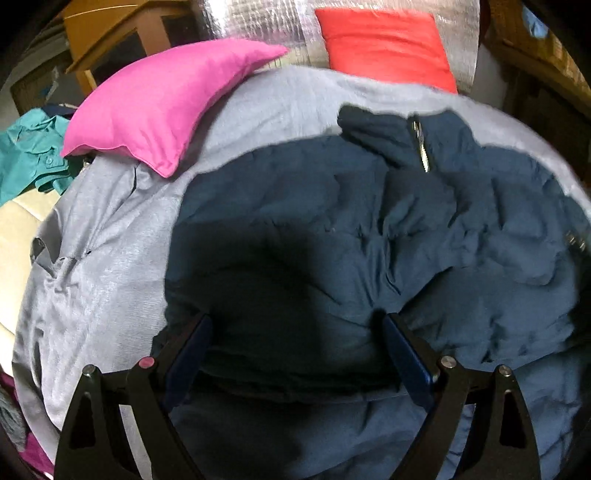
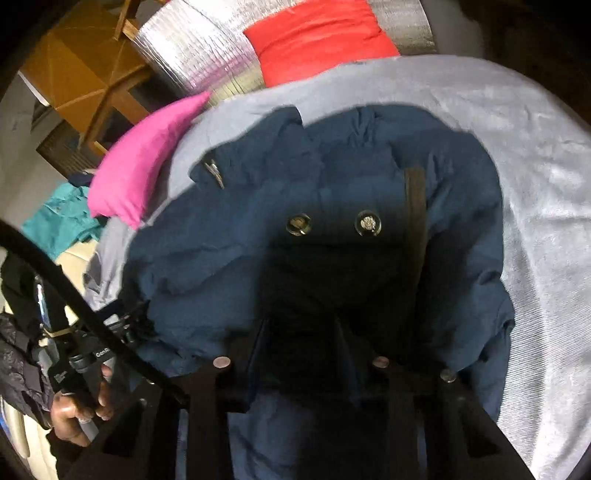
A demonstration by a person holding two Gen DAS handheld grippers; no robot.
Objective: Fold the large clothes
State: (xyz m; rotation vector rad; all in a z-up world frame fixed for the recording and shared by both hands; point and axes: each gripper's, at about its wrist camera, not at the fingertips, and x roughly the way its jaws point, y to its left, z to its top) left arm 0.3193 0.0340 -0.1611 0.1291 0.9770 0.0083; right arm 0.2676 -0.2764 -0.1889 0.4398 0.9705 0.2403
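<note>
A navy padded jacket (image 1: 369, 240) lies rumpled on a grey bed sheet (image 1: 110, 277), its zipper pull (image 1: 421, 147) near the far edge. My left gripper (image 1: 295, 325) hovers over the jacket's near left part, open wide, with nothing pressed between its fingers. In the right wrist view the jacket (image 2: 207, 266) shows two metal snaps (image 2: 298, 223) and the zipper pull (image 2: 216, 171). My right gripper (image 2: 303, 343) sits low over the jacket's near edge with a narrow gap. Dark fabric fills that gap, but shadow hides whether the pads press it.
A pink pillow (image 1: 159, 110) and a red pillow (image 1: 384, 44) lie at the bed's far side against a silver foil mat (image 1: 258, 22). A teal garment (image 1: 29, 158) lies at the left. A person's hand (image 2: 74, 410) holds the other gripper at lower left. Wooden furniture (image 2: 85, 74) stands behind.
</note>
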